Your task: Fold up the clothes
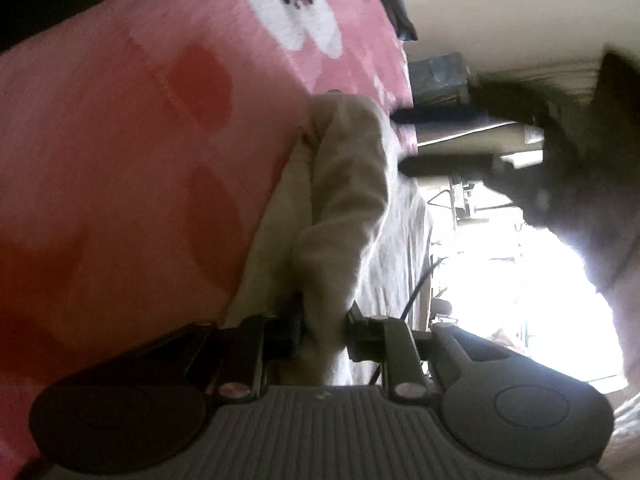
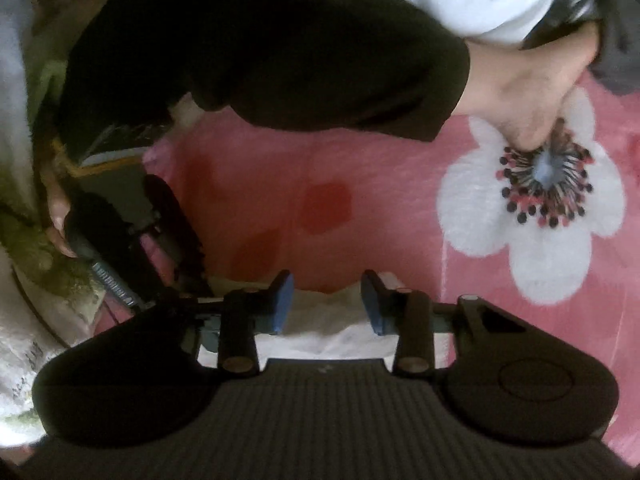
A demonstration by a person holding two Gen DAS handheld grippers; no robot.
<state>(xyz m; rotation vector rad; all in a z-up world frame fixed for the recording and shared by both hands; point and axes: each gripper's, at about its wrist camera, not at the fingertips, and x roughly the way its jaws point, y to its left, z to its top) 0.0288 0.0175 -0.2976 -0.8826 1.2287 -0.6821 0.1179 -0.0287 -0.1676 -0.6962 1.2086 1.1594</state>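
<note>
Nearest your left hand, the left gripper (image 1: pixel 323 322) is clamped narrow on a bunched fold of the cream garment (image 1: pixel 348 184), which rises from between its fingers as a long twisted rope running straight ahead, away from the tongs. The cloth's long axis lies along the gripper's own line of sight, with the pink flowered blanket (image 1: pixel 120 160) on one side of it and the bright room on the other. That view is tilted and blurred, so you cannot tell how much of the garment hangs free and how much rests on the blanket.

Your right gripper (image 2: pixel 327 300) stands wide, its blue-padded fingers (image 2: pixel 282 300) well apart with nothing between them. It hovers over pale cloth (image 2: pixel 328 332) lying just under and behind the pads, at the near edge of the blanket (image 2: pixel 280 184); whether it touches that cloth is not clear. Seen from this side, your left gripper (image 2: pixel 176 248) sits at the left, your hand (image 2: pixel 56 208) around its handle.

Farther off, a dark trouser leg (image 2: pixel 260 56) and a bare foot (image 2: pixel 532 92) rest on the blanket by the white flower print (image 2: pixel 532 248).

Judged from this, the garment is bunched rather than folded flat. The left gripper has the cloth; the open right one is the nearer free tool for any second hold, and the cloth lies directly beneath it.
</note>
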